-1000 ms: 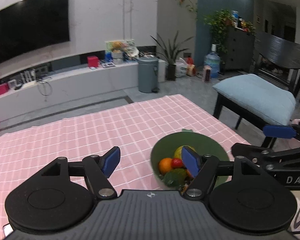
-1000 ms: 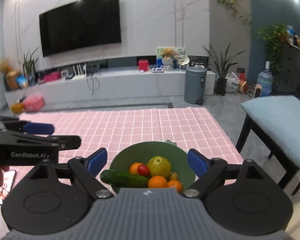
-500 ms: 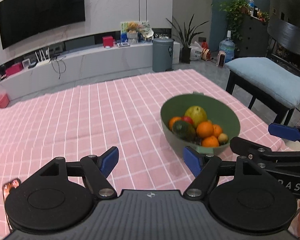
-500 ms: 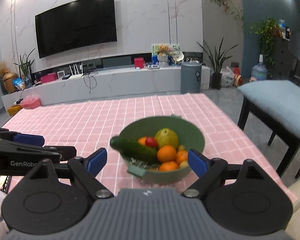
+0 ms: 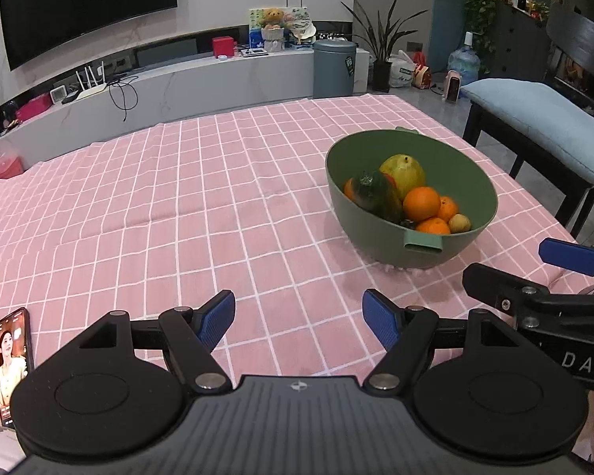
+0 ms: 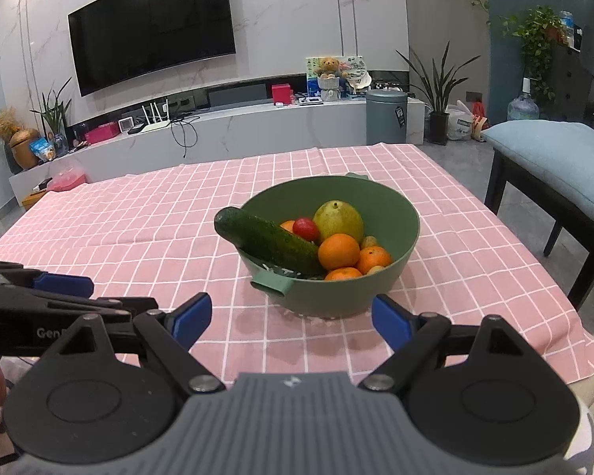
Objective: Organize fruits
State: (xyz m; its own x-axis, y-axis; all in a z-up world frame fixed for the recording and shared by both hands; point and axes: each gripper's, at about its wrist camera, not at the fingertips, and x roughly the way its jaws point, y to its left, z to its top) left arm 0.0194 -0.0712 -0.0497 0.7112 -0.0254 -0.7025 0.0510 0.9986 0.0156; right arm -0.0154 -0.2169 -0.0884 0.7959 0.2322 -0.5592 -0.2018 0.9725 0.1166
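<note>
Two grippers: both hover low over a surface [image 5: 217,182] covered with a pink checked cloth, each seen from its own wrist camera.
Left gripper [image 5: 298,318]: jaws wide apart, nothing between the blue pads, only cloth beneath them.
Right gripper [image 6: 291,321]: jaws wide apart and empty; the near wall of the bowl sits just beyond the gap at 12 o'clock.
Bowl [image 6: 406,213]: green, round, with a small handle tab on its near side; it stands on the cloth, straight ahead of the right gripper and at about 1 o'clock from the left one.
Fruit in the bowl: a large yellow-green pear [image 6: 338,221] at the back, a small red tomato [image 6: 305,228] to its left, and several oranges [image 6: 338,251] at the front.
Cucumber [image 6: 269,241]: dark green, lying tilted with one end poking over the bowl's rim at 10 o'clock in the right wrist view.
Small yellowish fruit [image 5: 460,223]: tucked against the bowl's right inner wall, touching the oranges; its kind cannot be told.
Phone [image 5: 12,360]: lit screen, lying flat on the cloth at 9 o'clock from the left gripper, near the surface's front edge.
Background: a wall-mounted television [image 6: 152,41], a long white shelf below it, a grey bin [image 6: 386,116], and a bench with a pale blue cushion [image 6: 554,150] at 3 o'clock.
</note>
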